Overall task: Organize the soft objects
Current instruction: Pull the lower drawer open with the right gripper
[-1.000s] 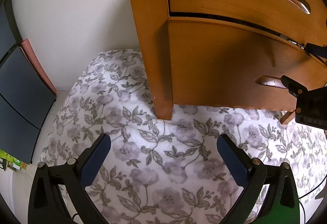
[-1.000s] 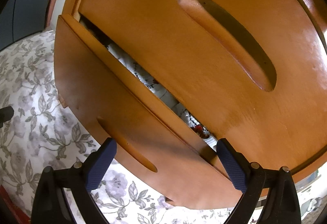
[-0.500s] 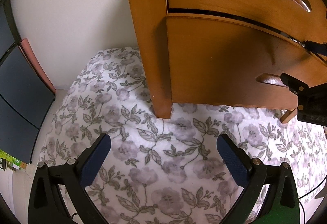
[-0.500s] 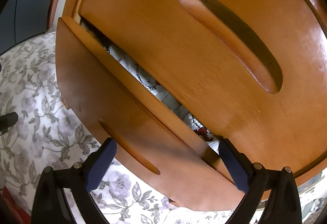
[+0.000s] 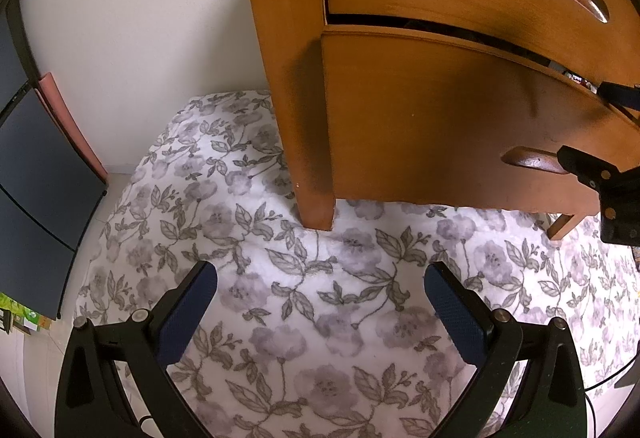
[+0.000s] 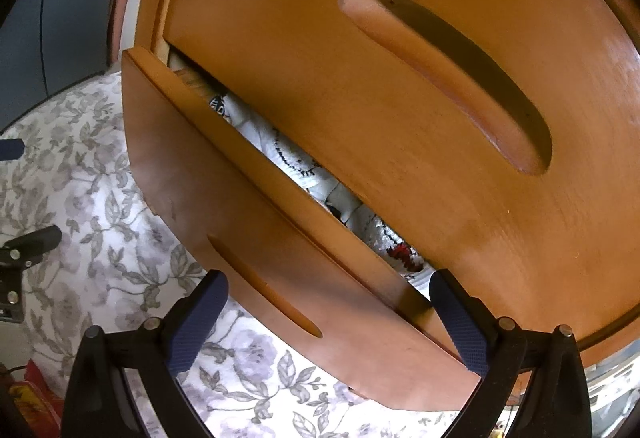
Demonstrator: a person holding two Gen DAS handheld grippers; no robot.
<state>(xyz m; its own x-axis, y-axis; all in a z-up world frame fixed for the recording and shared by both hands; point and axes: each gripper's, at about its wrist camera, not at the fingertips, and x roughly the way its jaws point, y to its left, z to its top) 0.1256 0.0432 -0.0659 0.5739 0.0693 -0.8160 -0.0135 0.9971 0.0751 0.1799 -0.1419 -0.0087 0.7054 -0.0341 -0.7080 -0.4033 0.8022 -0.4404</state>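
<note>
At 12 o'clock in my right wrist view stands the wooden cabinet (image 6: 320, 50), its upper drawer front (image 6: 400, 86) with a long recessed handle (image 6: 452, 78) filling most of the frame. Below it the lower drawer (image 6: 256, 238) is pulled partly out, leaving a slanted gap from 10 o'clock toward 5 o'clock. In that gap I see the soft items (image 6: 296, 162): white fabric with dark stitched markings and a red patch toward the 5 o'clock end, lying inside the drawer. I cannot tell how many pieces there are.

The right gripper (image 6: 326, 300) has its blue-padded fingers (image 6: 196, 322) wide apart and holds nothing. The right-hand pad sits at the drawer's open end near the gap; contact unclear.

In my left wrist view the left gripper (image 5: 320, 298) is also spread wide and empty, above the floral rug (image 5: 320, 318). The cabinet leg (image 5: 316, 206) rests on the rug at 12 o'clock. The right gripper shows at 3 o'clock, by the lower drawer's handle (image 5: 532, 160). A white wall (image 5: 140, 38) lies at 10 o'clock, dark panels (image 5: 36, 178) at 9 o'clock.
</note>
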